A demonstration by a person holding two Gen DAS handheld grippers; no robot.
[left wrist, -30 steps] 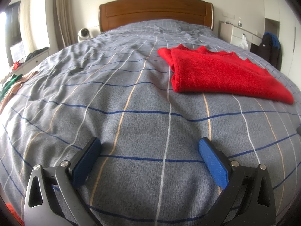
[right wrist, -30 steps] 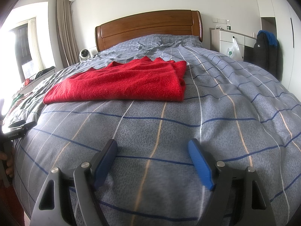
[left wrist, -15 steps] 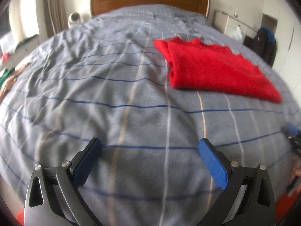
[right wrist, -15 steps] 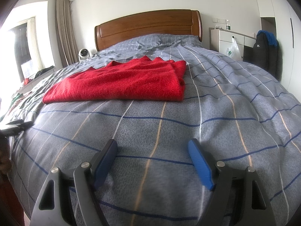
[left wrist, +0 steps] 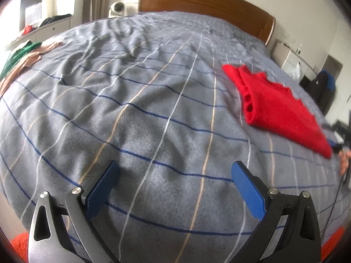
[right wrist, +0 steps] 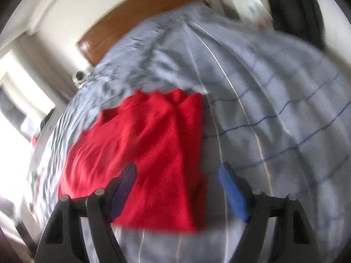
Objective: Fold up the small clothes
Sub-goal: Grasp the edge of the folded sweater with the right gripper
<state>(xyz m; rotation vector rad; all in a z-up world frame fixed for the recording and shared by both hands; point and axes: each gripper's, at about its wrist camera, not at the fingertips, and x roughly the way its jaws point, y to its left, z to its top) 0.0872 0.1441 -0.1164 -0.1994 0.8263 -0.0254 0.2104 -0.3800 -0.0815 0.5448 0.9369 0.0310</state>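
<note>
— So how much of the folding can be counted as done?

— Judging by its shape, the red garment (left wrist: 278, 109) has been folded already: it lies as a flat, layered rectangle on the bed (left wrist: 131, 114), toward the right side in the left wrist view, with stacked edges showing at its near end. Whether a further fold is wanted cannot be told.

— And what is held at the moment?

— Nothing is held. The left gripper (left wrist: 175, 188) is spread wide over bare bedcover, well apart from the garment. The right gripper (right wrist: 177, 188) is also apart at the jaws, which have just been closing a little; the garment's near right corner is seen between them, but no pinch on the cloth can be made out, as the view is blurred.

— Is anything left to do?

— Probably yes. More clothes (left wrist: 19, 61), green and beige, are seen lying loose at the far left edge of the bed, and these appear unfolded. They would presumably be taken next, once the red piece is settled or set aside.
</note>
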